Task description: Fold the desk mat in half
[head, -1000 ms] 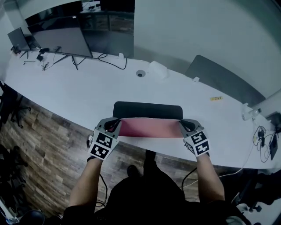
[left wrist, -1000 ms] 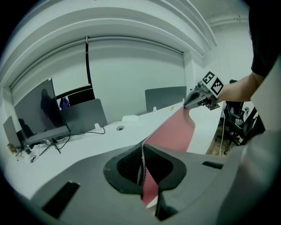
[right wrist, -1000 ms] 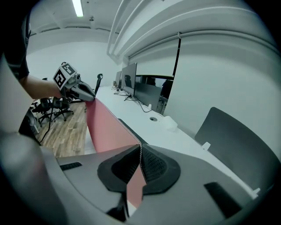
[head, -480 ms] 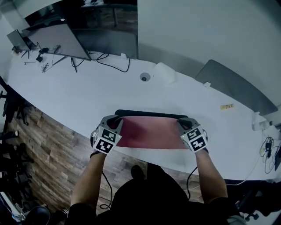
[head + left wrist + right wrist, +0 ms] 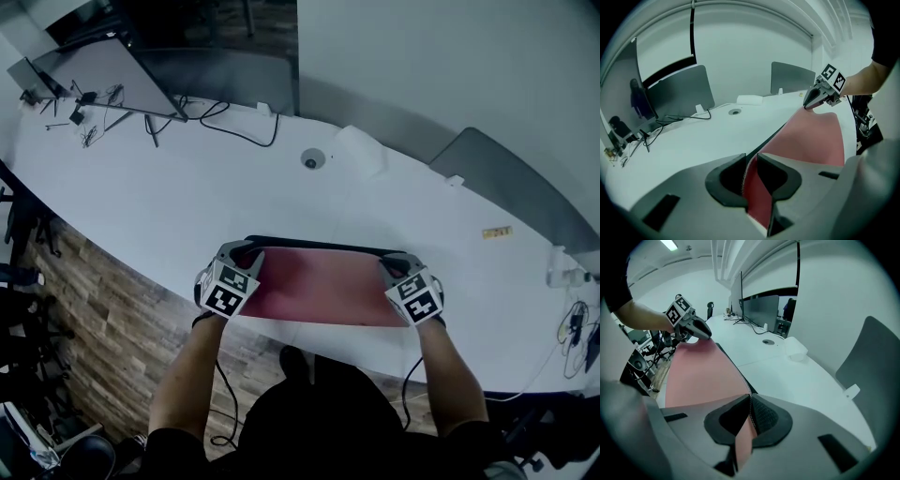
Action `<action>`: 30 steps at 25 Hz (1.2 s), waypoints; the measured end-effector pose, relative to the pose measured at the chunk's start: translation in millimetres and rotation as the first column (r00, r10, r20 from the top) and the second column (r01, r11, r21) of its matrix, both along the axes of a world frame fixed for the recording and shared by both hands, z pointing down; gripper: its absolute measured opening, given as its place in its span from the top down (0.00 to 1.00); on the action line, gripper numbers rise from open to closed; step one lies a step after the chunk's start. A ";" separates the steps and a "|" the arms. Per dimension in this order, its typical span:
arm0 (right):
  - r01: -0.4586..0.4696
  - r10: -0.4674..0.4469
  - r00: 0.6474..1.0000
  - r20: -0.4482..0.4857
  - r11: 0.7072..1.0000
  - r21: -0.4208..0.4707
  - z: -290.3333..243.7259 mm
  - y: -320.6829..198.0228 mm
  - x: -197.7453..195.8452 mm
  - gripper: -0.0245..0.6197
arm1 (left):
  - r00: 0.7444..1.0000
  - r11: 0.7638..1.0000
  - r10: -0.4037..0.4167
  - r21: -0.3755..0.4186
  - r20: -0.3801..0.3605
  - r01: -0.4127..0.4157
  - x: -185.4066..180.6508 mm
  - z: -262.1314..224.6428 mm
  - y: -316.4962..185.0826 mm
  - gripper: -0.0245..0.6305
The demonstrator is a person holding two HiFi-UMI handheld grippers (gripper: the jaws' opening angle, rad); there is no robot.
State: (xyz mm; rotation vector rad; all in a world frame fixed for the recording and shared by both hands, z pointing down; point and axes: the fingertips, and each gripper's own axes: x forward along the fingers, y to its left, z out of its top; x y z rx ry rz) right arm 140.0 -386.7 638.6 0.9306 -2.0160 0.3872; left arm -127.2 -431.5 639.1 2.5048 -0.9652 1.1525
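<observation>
White curved desk (image 5: 178,192); wood-plank floor (image 5: 98,323) at its near edge. Red, black-backed flexible desk mat (image 5: 319,286) folded over, lower layer mostly hidden. Right gripper (image 5: 394,265) clamps one mat corner. Left gripper (image 5: 242,253) jaws have just been opening, with the other corner loose between them.

Since one second ago:

Advanced away from the body and lowered toward the counter (image 5: 169,202), at both the left tongs (image 5: 246,255) and the right tongs (image 5: 395,265). Carried along with them, the lifted red side of the desk mat (image 5: 323,286). Widened from a narrow strip to a broad panel lying almost flat. Reduced from a wide black band to a thin line along the far edge. Just been opening at the left tongs, with a gap now visible beside the mat corner between the jaws.
</observation>
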 end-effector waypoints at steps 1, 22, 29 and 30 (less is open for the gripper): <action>0.002 -0.002 1.000 -0.003 1.000 -0.003 2.1 -2.3 0.8 0.93 | 1.000 1.000 0.002 -0.001 0.006 -0.002 -0.1 2.4 -2.9 0.85; 0.068 -0.071 0.997 -0.038 0.996 -0.065 26.0 -32.0 13.3 0.89 | 0.996 0.999 -0.031 0.029 0.086 0.029 3.0 32.4 -35.0 0.87; 0.005 -0.004 0.998 -0.061 1.000 0.020 12.9 -54.8 26.6 0.95 | 0.993 1.000 -0.023 0.013 0.113 0.022 1.0 38.4 -39.9 0.87; 0.007 -0.004 0.998 -0.056 0.999 0.040 6.7 -54.7 23.8 0.95 | 0.993 1.000 -0.021 0.016 0.116 0.020 1.2 38.4 -40.6 0.86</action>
